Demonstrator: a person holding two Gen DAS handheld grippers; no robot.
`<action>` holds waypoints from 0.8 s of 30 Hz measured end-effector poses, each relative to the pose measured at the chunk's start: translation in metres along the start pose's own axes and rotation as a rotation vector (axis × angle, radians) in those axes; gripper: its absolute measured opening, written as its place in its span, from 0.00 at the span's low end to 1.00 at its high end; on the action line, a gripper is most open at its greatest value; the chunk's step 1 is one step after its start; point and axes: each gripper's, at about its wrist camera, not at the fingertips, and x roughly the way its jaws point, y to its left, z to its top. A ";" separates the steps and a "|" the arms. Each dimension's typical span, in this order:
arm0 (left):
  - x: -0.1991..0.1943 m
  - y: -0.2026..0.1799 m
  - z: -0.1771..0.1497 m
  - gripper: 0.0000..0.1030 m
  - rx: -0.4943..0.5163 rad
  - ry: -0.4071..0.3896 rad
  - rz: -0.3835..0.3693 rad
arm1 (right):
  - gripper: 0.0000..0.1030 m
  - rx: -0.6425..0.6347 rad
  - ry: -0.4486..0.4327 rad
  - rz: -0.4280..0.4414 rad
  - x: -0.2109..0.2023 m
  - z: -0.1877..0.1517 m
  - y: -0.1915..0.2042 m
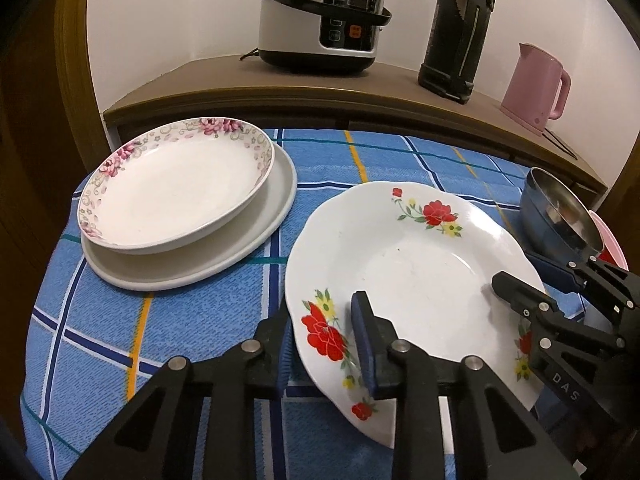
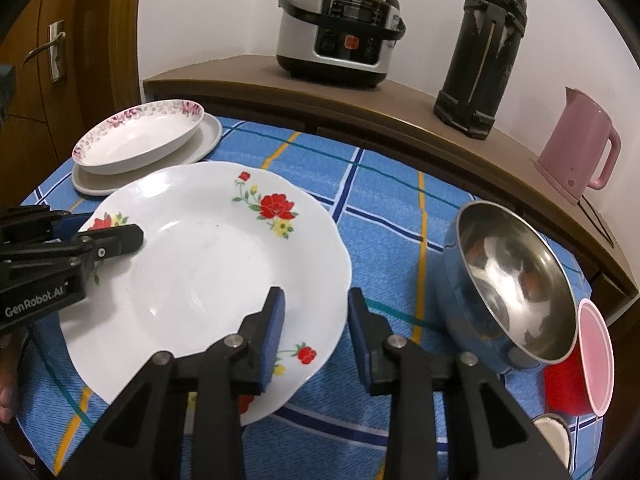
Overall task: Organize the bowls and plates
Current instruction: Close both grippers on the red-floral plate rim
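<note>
A white plate with red flowers (image 1: 408, 276) (image 2: 208, 264) lies on the blue checked tablecloth. My left gripper (image 1: 320, 340) straddles its near-left rim, one finger over the plate and one outside it, jaws open. My right gripper (image 2: 316, 332) straddles the right rim the same way, jaws open; it also shows in the left wrist view (image 1: 536, 280). The left gripper shows in the right wrist view (image 2: 104, 232). A pink-flowered deep plate (image 1: 176, 184) (image 2: 136, 140) sits stacked on a plain white plate (image 1: 256, 232) (image 2: 208, 136) at the far left.
A steel bowl with a blue outside (image 2: 508, 280) (image 1: 560, 216) stands right of the flowered plate, with a red and pink cup (image 2: 580, 364) beside it. Behind the table a wooden shelf (image 2: 400, 100) holds a rice cooker (image 2: 340, 28), a black flask (image 2: 484, 52) and a pink kettle (image 2: 576, 152).
</note>
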 end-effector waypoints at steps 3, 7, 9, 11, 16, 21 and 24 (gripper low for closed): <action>0.000 0.000 0.000 0.29 0.002 0.000 0.001 | 0.30 0.013 -0.007 0.014 -0.001 0.000 -0.002; -0.001 0.002 0.000 0.29 -0.005 0.000 0.001 | 0.26 0.023 -0.018 0.037 -0.004 -0.001 -0.005; -0.001 0.002 0.000 0.29 -0.008 -0.001 0.006 | 0.26 0.018 -0.020 0.040 -0.005 -0.001 -0.004; -0.002 0.002 -0.001 0.29 -0.011 -0.003 0.011 | 0.26 0.015 -0.026 0.044 -0.006 -0.002 -0.004; -0.004 0.004 -0.001 0.29 -0.028 -0.016 0.015 | 0.25 0.004 -0.048 0.048 -0.009 -0.002 -0.003; -0.008 0.005 -0.002 0.29 -0.031 -0.045 0.018 | 0.24 0.006 -0.066 0.053 -0.012 -0.004 -0.004; -0.010 0.005 -0.003 0.29 -0.037 -0.063 0.014 | 0.24 -0.002 -0.077 0.046 -0.014 -0.004 -0.002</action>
